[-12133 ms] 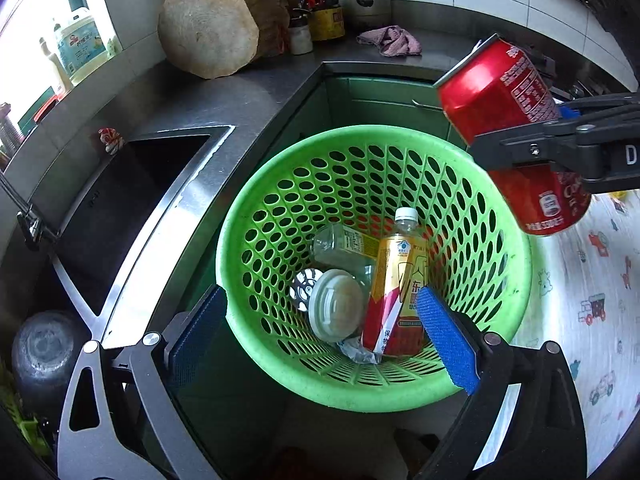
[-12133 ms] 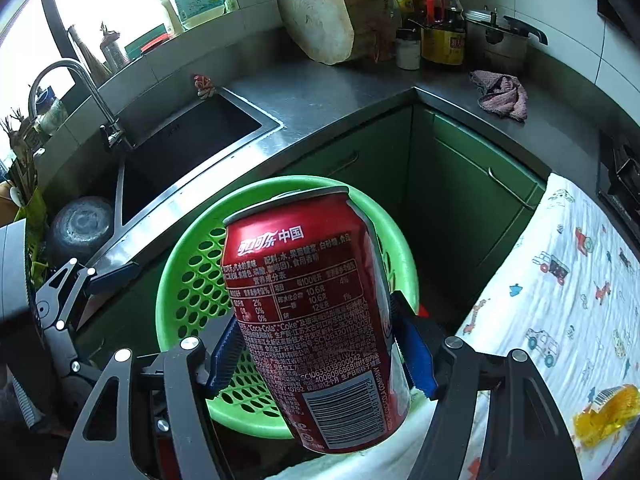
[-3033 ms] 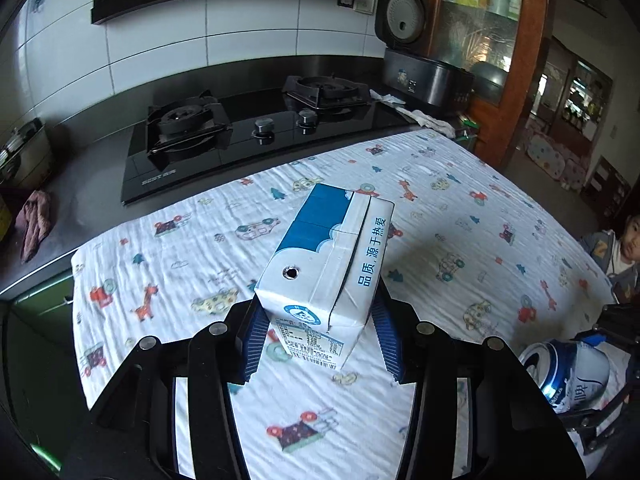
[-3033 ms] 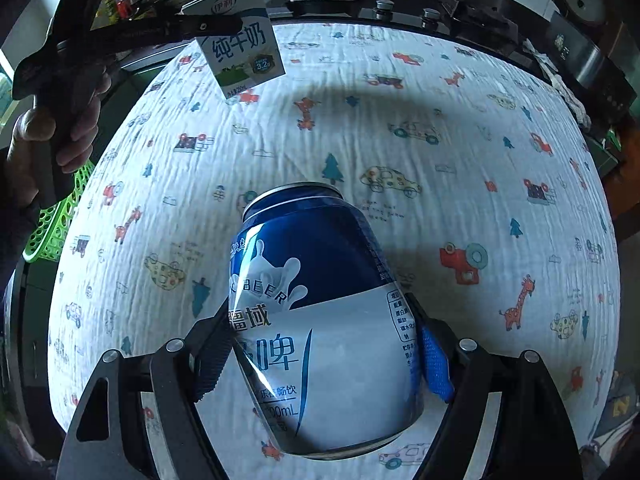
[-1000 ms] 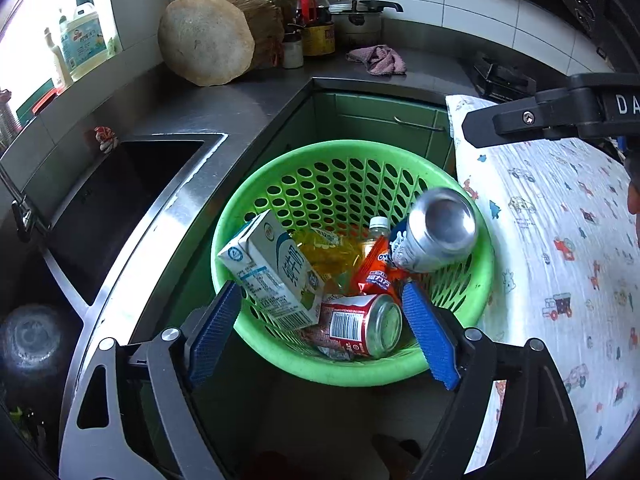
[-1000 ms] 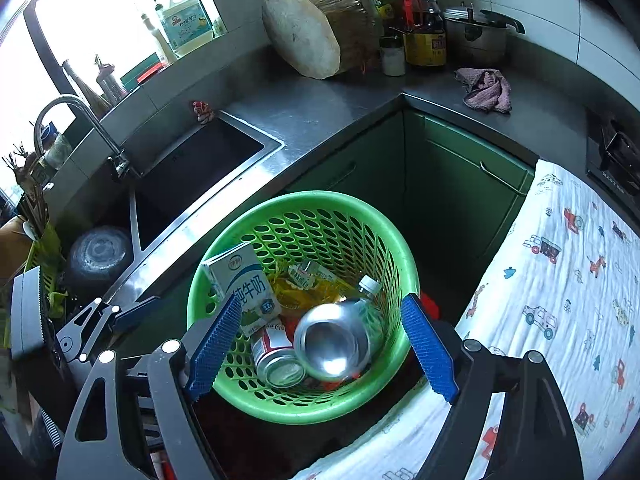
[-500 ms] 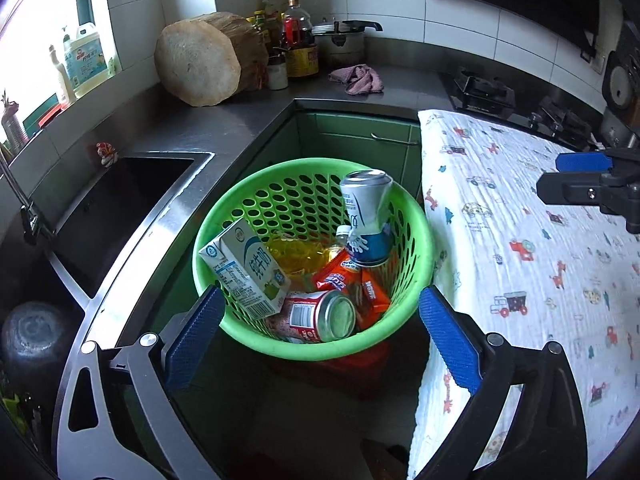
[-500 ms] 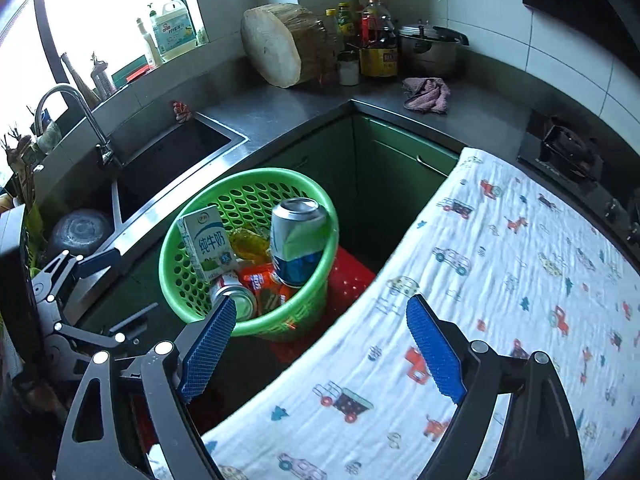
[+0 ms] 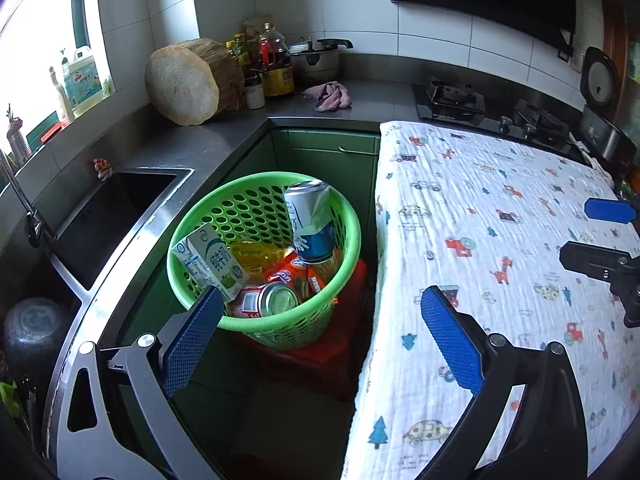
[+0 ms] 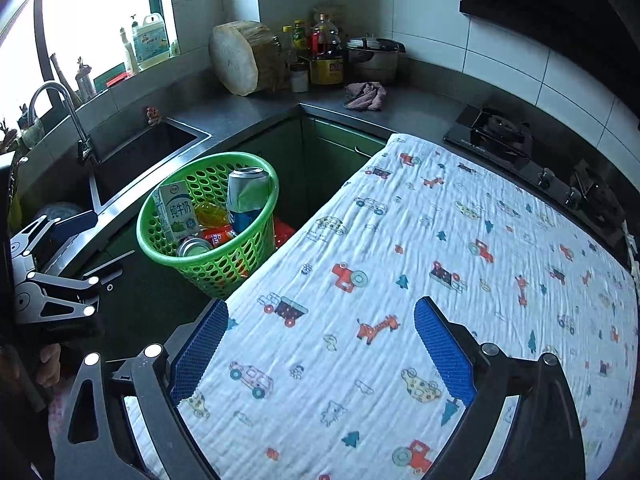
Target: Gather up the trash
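Pulled back from the green basket since a second ago, both tools now over the cloth-covered bench. Left tool spread wide, holding nothing; right tool likewise spread and bare. Blue beer can upright in basket beside milk carton and red can; lower trash half hidden

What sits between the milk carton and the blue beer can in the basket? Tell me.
In the left wrist view, a crumpled yellow wrapper lies between the milk carton and the blue beer can, inside the green basket; orange packaging lies just in front.
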Demonstrator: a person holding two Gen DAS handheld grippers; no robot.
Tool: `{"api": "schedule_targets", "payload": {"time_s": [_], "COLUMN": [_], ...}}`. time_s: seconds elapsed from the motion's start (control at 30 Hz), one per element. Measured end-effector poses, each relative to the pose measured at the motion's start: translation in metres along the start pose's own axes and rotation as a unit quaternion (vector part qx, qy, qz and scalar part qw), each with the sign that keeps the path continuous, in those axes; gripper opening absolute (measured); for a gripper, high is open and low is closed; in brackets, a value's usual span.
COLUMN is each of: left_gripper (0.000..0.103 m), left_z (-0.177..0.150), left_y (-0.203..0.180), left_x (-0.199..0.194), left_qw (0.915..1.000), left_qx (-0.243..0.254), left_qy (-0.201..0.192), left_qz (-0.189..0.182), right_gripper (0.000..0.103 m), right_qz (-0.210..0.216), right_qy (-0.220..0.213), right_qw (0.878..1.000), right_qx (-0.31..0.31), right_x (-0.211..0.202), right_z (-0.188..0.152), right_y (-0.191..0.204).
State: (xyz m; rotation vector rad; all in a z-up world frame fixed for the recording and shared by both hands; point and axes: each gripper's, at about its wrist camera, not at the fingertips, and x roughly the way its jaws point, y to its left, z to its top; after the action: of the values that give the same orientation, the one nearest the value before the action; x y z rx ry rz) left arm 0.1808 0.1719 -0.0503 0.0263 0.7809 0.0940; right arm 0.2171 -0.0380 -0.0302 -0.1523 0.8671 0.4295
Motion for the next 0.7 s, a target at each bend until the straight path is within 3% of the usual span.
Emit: {"api": "schedule_targets", "payload": {"time_s": [0.3,0.7], "left_gripper": [0.098,0.098], "left_z": [-0.01,-0.027], "left_y": [-0.034,-0.074], "left_x": [-0.029,-0.061], "left_qw": [0.9999,0.9996], "left_qx": [-0.006,-0.007], "left_qy": [-0.013,-0.019], "left_qz": [-0.009,0.019], "right_gripper": [0.093,0.093], "right_qz": [-0.011,-0.047], "right_qy": [-0.024,-0.041], "right_qw": [0.998,0.996], "right_qx": [0.049,0.07], "right_x": [-0.039,-0.076], "right_z": [-0.035,-0.077], "right_y": [-0.02,-0.04]}}
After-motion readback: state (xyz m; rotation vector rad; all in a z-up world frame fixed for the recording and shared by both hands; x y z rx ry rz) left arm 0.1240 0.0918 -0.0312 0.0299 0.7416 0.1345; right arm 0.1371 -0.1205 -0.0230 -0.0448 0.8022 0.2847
